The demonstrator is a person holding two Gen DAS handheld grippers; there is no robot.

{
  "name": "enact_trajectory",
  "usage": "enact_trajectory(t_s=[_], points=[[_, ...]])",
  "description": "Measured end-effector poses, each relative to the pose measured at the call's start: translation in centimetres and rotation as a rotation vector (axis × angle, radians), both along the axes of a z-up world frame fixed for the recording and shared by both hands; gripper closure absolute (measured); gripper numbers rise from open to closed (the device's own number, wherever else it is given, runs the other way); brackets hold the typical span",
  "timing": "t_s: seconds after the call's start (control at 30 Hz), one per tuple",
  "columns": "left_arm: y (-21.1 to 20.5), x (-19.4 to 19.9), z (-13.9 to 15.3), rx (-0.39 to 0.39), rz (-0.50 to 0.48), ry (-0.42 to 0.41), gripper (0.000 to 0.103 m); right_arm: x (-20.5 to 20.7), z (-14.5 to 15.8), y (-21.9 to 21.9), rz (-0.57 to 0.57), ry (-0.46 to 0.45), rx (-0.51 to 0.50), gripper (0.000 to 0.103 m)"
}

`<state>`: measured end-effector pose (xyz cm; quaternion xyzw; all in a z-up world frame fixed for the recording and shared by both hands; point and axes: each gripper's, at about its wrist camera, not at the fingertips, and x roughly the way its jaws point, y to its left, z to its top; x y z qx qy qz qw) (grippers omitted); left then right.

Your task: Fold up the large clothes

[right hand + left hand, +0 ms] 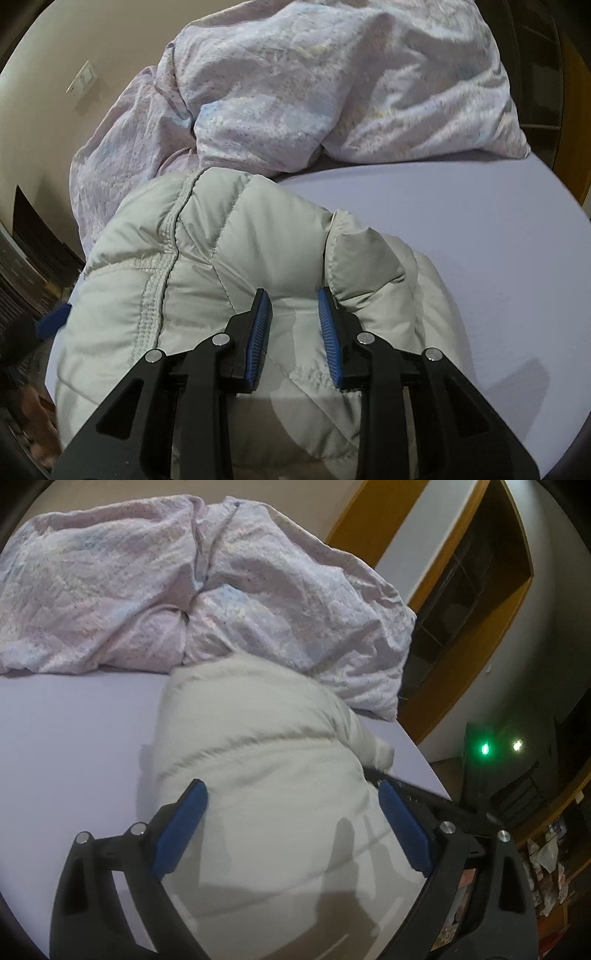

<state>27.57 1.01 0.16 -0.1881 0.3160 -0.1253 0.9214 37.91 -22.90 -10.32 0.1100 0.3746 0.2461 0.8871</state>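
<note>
Right gripper (295,306) tilted down, over jacket (207,236)

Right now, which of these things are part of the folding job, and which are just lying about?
Part of the job:
puffy white jacket
left gripper
right gripper

Just lying about:
crumpled pink duvet
lilac bedsheet
wooden shelving

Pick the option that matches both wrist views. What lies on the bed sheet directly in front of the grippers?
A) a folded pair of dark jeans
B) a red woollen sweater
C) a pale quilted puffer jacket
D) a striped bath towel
C: the pale quilted puffer jacket with stitched panels lies on the lavender bed sheet, in front of the crumpled duvet.
</note>
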Motion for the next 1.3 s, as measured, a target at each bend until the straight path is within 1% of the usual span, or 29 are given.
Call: enact_trajectory(t_s=[0.17,0.23,0.33,0.4,0.43,0.5,0.6,0.67,0.8,0.9,1.03,1.3], points=[[0.8,2.2,1.9,0.099,0.063,-0.027,0.01,0.2,-0.8,0.1,0.014,-0.011,0.007,0.075],[0.6,3.3,2.4,0.174,0.087,-0.041,0.01,0.1,-1.0,0.2,0.017,-0.019,0.009,0.075],[-0.1,4.7,1.9,0.273,0.107,-0.037,0.01,0.2,-1.3,0.0,0.024,-0.024,0.017,0.075],[-0.4,5.2,1.0,0.304,0.106,-0.019,0.01,0.3,-1.5,-0.2,0.029,-0.024,0.027,0.075],[-0.5,5.4,0.4,0.309,0.102,-0.008,0.01,0.4,-1.6,-0.2,0.032,-0.024,0.034,0.075],[-0.6,6.2,-1.2,0.306,0.087,0.043,0.01,0.4,-1.7,-0.3,0.041,-0.03,0.042,0.075],[-0.1,6.5,-2.9,0.281,0.093,0.066,0.006,0.3,-1.9,-0.3,0.047,-0.041,0.046,0.075],[-0.1,6.6,-3.4,0.278,0.096,0.07,0.005,0.3,-2.0,-0.3,0.05,-0.043,0.051,0.075],[-0.4,6.4,-4.3,0.31,0.108,0.061,0.004,0.3,-2.1,-0.3,0.054,-0.05,0.057,0.074],[-0.3,6.4,-4.8,0.31,0.115,0.059,0.003,0.2,-2.2,-0.4,0.054,-0.056,0.059,0.075],[-0.2,6.4,-5.2,0.304,0.118,0.054,0.002,0.2,-2.3,-0.4,0.055,-0.062,0.064,0.074],[-0.4,6.2,-5.5,0.328,0.131,0.038,0.002,0.2,-2.5,-0.5,0.056,-0.069,0.076,0.074]])
